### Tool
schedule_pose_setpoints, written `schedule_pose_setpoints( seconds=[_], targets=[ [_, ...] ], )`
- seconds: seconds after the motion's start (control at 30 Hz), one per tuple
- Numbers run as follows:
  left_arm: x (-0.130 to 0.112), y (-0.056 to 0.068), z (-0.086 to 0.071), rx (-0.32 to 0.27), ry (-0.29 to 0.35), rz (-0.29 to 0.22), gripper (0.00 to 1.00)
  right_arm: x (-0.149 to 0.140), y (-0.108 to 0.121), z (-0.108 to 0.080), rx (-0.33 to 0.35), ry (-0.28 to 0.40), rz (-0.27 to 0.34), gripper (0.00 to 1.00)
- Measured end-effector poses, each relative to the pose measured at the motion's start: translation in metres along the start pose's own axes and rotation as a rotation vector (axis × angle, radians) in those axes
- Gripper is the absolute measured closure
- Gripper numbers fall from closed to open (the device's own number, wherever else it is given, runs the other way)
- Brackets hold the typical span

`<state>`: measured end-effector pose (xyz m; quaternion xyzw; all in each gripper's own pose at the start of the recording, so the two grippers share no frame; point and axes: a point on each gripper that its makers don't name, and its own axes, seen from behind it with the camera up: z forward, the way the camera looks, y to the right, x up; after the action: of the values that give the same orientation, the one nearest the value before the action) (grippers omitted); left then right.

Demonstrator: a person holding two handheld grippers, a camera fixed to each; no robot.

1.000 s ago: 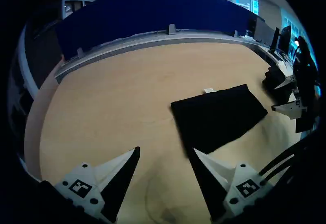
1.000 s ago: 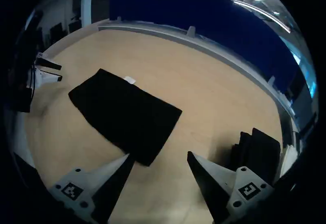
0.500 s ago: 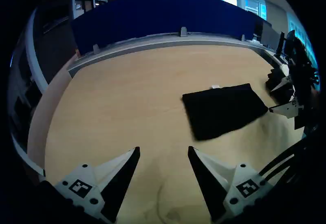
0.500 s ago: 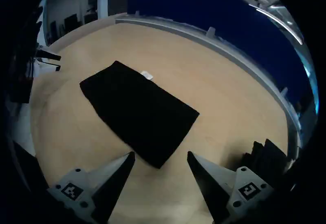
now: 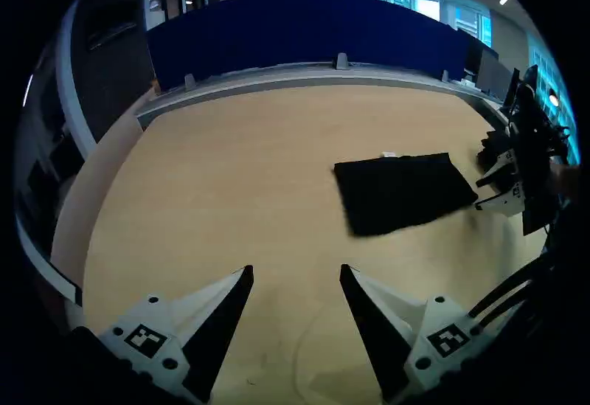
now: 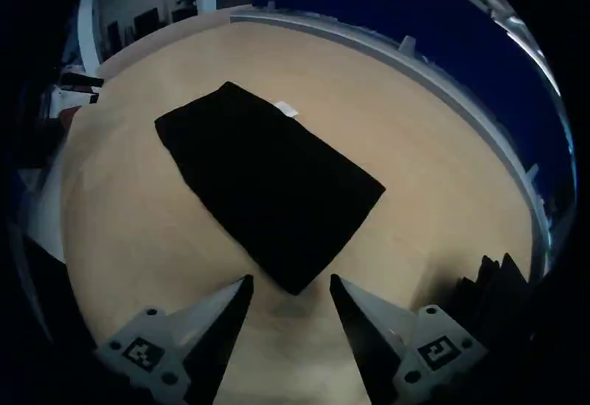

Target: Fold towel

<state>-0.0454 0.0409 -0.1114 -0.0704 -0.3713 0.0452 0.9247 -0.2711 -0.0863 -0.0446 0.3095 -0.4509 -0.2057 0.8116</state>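
Observation:
A black towel lies flat and folded on the wooden table, with a small white tag at its far edge. My right gripper is open, and the towel's near corner sits just in front of the gap between its fingertips. In the left gripper view the towel lies off to the right, well ahead of my left gripper, which is open and holds nothing above bare table. The right gripper shows at the towel's right end.
A blue partition on a grey rail runs along the table's far edge. A stack of dark folded cloths sits to the right of my right gripper. Bare wood stretches left of the towel.
My left gripper has drawn back and away from the towel. My right gripper has come closer to the towel's near corner, and its fingers stand slightly closer together.

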Motion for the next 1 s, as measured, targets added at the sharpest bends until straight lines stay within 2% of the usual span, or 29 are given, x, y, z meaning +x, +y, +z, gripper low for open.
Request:
schedule_pose_setpoints(
  seconds=[0.3, 0.57, 0.7, 1.0],
  targets=[
    [-0.003, -0.005, -0.011, 0.011, 0.008, -0.019, 0.13, -0.008, 0.001, 0.012, 0.024, -0.03, 0.029, 0.56],
    [-0.004, -0.007, -0.017, 0.019, 0.011, -0.023, 0.13, -0.009, 0.0, 0.011, 0.04, -0.044, 0.014, 0.86],
    [-0.006, -0.007, -0.018, 0.022, 0.01, -0.023, 0.13, -0.008, 0.0, 0.011, 0.038, -0.04, 0.007, 0.92],
    [-0.008, -0.005, -0.02, 0.02, 0.009, -0.026, 0.13, 0.006, 0.002, 0.002, 0.027, -0.013, -0.009, 0.94]
  ],
)
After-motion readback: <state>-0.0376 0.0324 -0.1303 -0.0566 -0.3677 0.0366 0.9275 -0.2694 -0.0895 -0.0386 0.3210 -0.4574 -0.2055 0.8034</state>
